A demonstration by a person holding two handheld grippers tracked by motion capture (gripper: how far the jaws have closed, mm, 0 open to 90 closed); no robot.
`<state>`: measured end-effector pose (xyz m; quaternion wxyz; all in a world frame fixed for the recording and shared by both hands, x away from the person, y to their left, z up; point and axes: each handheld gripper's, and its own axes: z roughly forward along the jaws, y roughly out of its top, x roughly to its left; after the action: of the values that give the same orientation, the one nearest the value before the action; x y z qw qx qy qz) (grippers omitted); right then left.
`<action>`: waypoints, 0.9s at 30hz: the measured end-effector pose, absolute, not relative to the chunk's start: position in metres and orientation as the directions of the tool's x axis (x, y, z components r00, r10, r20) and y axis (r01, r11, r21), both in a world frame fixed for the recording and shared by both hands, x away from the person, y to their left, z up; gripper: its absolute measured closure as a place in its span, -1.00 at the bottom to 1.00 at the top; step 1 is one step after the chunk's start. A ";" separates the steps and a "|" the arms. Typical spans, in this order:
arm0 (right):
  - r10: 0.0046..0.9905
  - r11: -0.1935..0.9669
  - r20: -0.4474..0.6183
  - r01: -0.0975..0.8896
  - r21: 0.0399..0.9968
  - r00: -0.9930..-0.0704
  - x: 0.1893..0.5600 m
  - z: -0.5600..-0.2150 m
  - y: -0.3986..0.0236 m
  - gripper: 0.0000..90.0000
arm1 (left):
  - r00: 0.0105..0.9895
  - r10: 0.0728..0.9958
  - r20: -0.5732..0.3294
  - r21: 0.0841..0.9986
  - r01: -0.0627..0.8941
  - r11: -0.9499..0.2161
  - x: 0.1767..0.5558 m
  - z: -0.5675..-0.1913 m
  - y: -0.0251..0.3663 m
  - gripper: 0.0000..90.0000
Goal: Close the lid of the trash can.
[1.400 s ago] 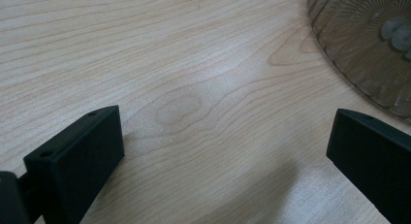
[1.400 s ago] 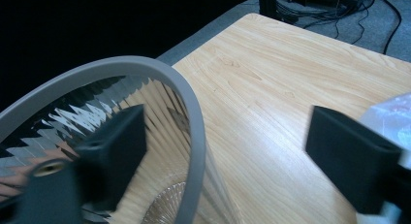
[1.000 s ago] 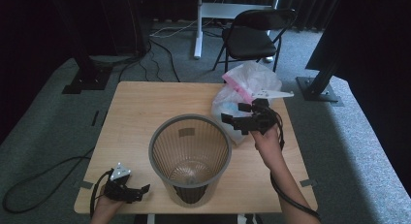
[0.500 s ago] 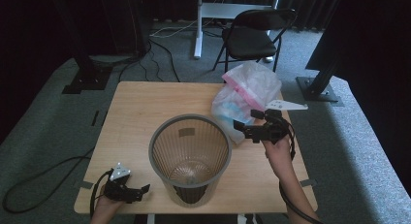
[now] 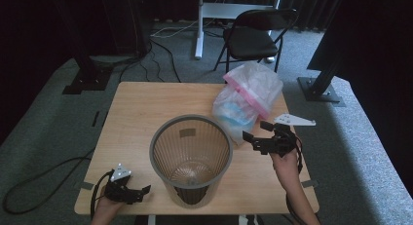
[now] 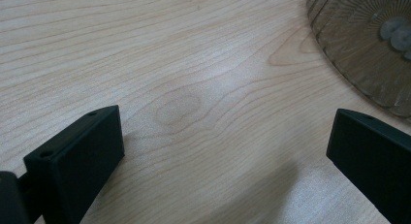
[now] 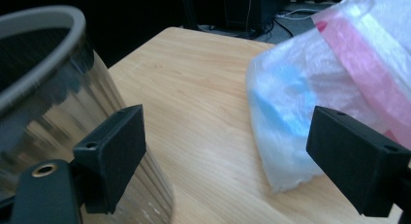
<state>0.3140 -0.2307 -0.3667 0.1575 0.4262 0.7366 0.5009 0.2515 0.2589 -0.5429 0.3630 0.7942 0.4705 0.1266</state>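
The wooden table (image 5: 146, 108) stands on grey carpet in a dark room, with a black folding chair (image 5: 253, 37) and a white desk leg behind it and cables trailing across the floor. In the last second I have drawn my right gripper (image 5: 258, 137) back from the plastic bag (image 5: 248, 98) toward my side of the table; its jaws stand wide apart and hold nothing, and in the right gripper view the bag (image 7: 315, 98), translucent with a pink band and something blue inside, sits just ahead between them. I take that to mean I have let go of the bag, or am lining up for a fresh grasp on it, before it goes to the wastebasket (image 5: 190, 159). The bag rests at the far right of the table, close to the edge and just beside the basket's rim. My left gripper (image 5: 139, 192) lies low at the near left corner, jaws also wide and empty over bare wood (image 6: 194, 88), the basket's foot (image 6: 368, 49) near its right jaw. There is open table to the left and beyond the basket; on the right the room is narrow, between basket wall (image 7: 58, 98) and bag, with the table edge close by.
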 end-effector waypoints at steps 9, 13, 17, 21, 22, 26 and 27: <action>0.797 0.151 0.179 0.477 0.866 -0.577 0.303 -0.394 -0.241 -0.70 | 0.526 0.839 -0.139 0.697 0.654 -0.295 0.251 -0.543 0.259 -1.00; 0.798 0.162 0.179 0.491 0.856 -0.576 0.299 -0.410 -0.244 -0.70 | 0.526 0.839 -0.138 0.696 0.654 -0.296 0.251 -0.543 0.258 -1.00; 0.808 0.172 0.175 0.509 0.844 -0.563 0.297 -0.425 -0.246 -0.70 | 0.529 0.837 -0.135 0.695 0.653 -0.301 0.251 -0.543 0.258 -1.00; 0.817 0.164 0.188 0.533 0.830 -0.544 0.294 -0.441 -0.250 -0.70 | 0.529 0.837 -0.139 0.696 0.654 -0.298 0.251 -0.543 0.258 -1.00; 0.820 0.166 0.186 0.535 0.828 -0.542 0.294 -0.443 -0.251 -0.70 | 0.529 0.837 -0.138 0.696 0.653 -0.298 0.251 -0.543 0.258 -1.00; 0.828 0.160 0.188 0.544 0.824 -0.528 0.291 -0.453 -0.255 -0.70 | 0.529 0.837 -0.138 0.696 0.653 -0.298 0.251 -0.543 0.258 -1.00; 0.828 0.160 0.188 0.544 0.824 -0.528 0.291 -0.453 -0.255 -0.70 | 0.529 0.837 -0.138 0.696 0.653 -0.298 0.251 -0.543 0.258 -1.00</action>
<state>0.2911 -0.2550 -0.4534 0.1558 0.4603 0.7454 0.4564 0.2510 0.2578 -0.5430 0.3627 0.7956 0.4683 0.1270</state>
